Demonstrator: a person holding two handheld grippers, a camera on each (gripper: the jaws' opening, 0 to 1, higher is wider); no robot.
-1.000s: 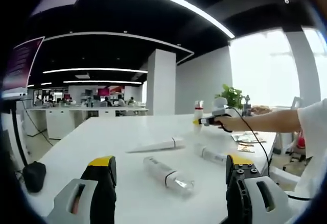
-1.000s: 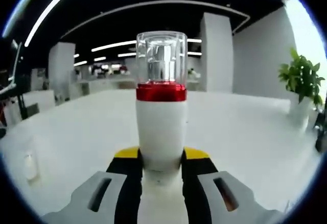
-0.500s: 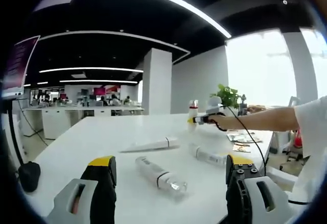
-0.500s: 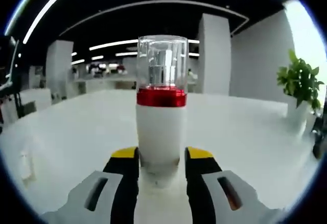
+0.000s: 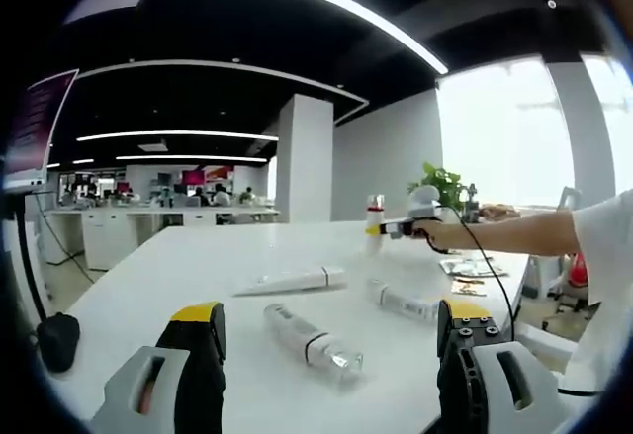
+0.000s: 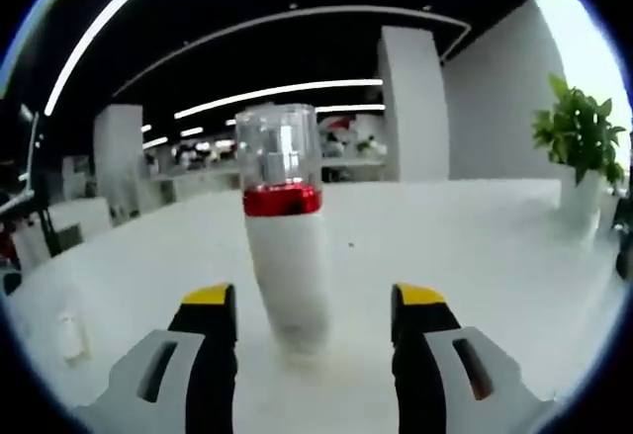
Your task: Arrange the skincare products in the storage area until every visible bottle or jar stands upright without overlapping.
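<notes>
right gripper (image 6: 315, 305): jaws spread, touching nothing | white bottle (image 6: 287, 266), red band, clear cap: upright on white desk (image 6: 475, 246), between jaws | potted plant (image 6: 579, 147): desk's far right edge

A white bottle (image 6: 285, 256) stands centre frame between the right gripper's (image 6: 315, 305) spread jaws, untouched. Bare table (image 6: 475, 246) stretches right; a plant (image 6: 579, 142) blocks the far right edge.

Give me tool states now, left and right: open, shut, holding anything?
Left tool: open, holding nothing, above the white table.
Right tool: open, jaws apart on either side of the upright red-banded bottle, not gripping it.
</notes>
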